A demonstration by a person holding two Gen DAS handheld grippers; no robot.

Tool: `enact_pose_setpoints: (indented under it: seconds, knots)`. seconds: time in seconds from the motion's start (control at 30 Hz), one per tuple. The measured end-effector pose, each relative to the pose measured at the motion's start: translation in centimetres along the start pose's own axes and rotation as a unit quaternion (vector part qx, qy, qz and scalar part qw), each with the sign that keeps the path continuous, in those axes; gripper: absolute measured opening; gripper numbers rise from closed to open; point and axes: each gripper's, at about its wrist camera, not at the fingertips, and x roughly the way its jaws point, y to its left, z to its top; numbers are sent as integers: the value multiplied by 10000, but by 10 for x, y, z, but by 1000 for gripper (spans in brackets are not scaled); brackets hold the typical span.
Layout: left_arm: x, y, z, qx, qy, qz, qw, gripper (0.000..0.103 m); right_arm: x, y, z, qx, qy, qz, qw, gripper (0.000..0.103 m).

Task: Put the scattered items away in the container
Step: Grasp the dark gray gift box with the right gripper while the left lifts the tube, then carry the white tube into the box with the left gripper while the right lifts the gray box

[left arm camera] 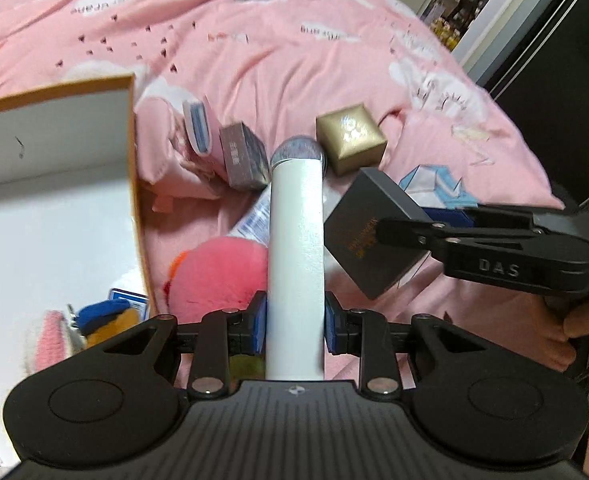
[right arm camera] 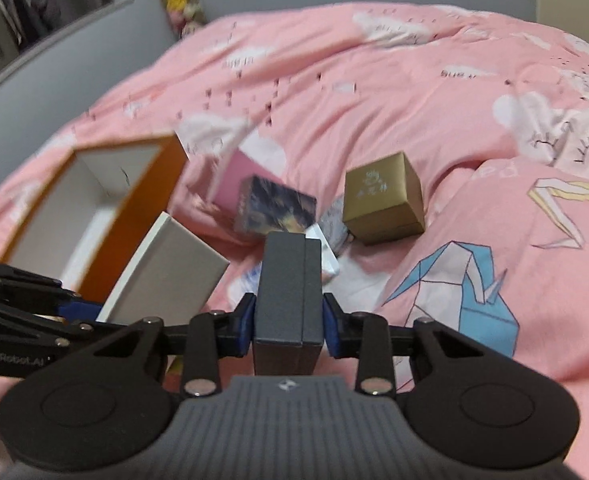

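My left gripper point(left arm camera: 295, 322) is shut on a long white box point(left arm camera: 295, 248), held just right of the orange-walled, white-lined container point(left arm camera: 132, 184). My right gripper point(right arm camera: 288, 320) is shut on a dark grey box point(right arm camera: 288, 292); it shows in the left wrist view point(left arm camera: 368, 236) with the right gripper point(left arm camera: 390, 234) coming in from the right. The white box also shows in the right wrist view point(right arm camera: 170, 268), next to the container point(right arm camera: 134, 208). A gold cube box point(left arm camera: 350, 138) point(right arm camera: 382, 198), a dark patterned box point(left arm camera: 244, 156) point(right arm camera: 274, 208) and a pink plush point(left arm camera: 218, 272) lie on the pink bedspread.
Inside the container lie a pink knitted item point(left arm camera: 50, 340), a blue and yellow item point(left arm camera: 106, 316) and a small blue-edged card point(left arm camera: 128, 296). A blue-striped booklet point(left arm camera: 198, 126) and a printed tube point(left arm camera: 254, 216) lie by the boxes. The bed's edge drops off at the right point(left arm camera: 534, 152).
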Motion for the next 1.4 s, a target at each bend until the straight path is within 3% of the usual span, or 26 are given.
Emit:
enact_pose_setpoints:
  seconds: [0.17, 0.37, 0.63, 1.2, 1.4]
  knots:
    - [-31, 11, 1, -43, -301, -26, 9995, 32, -19, 23, 1, 60, -348, 189, 9992, 37]
    - [-76, 28, 4, -67, -820, 198, 9964, 32, -25, 57, 9, -73, -651, 552, 9963, 37]
    - [-96, 59, 9, -242, -1130, 545, 9918, 32, -16, 84, 12, -90, -695, 794, 9944, 37]
    - [-62, 96, 6, 524, -594, 1318, 9881, 32, 0, 100, 13, -35, -509, 881, 9948, 37]
    - [-57, 116, 4, 415, -192, 1657, 9851, 32, 4, 103, 13, -66, -495, 830, 9953, 37]
